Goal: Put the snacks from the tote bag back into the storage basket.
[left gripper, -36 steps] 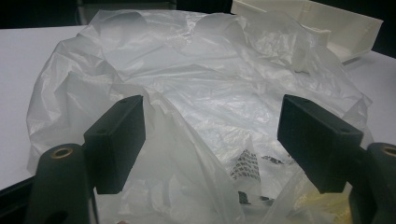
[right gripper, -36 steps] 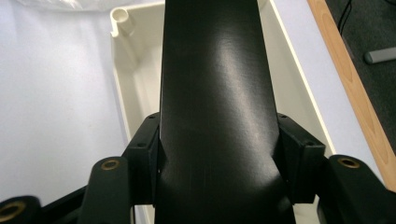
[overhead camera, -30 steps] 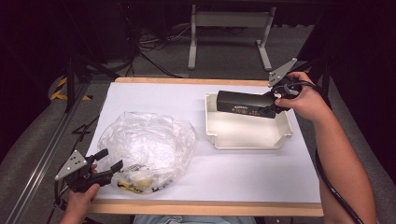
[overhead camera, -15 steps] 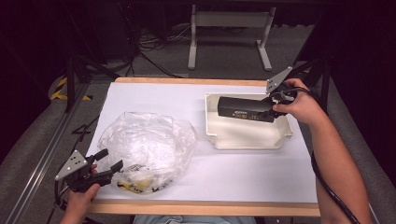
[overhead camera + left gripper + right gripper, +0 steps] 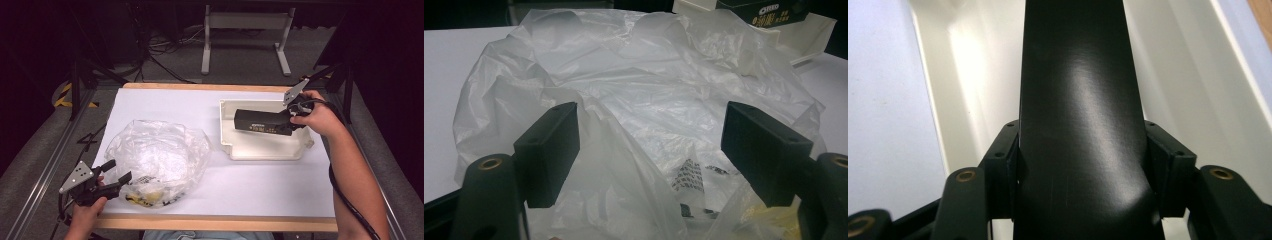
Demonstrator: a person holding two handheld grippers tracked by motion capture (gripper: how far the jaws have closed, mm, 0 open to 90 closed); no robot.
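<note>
Black box [image 5: 263, 122], clamped in the right tongs [image 5: 291, 119], has dropped lower over the tray [image 5: 227, 142]; left tongs [image 5: 116, 176] gape beside the bag [image 5: 155, 160].

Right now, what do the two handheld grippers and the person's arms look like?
Both grippers are black, each with two blocky rectangular jaws bearing small screw holes and brass-coloured pivot bushings. The left gripper and right gripper each carry a grey three-cornered plate on top. A black cable trails along the right forearm. Both forearms are bare, with no sleeves visible.
</note>
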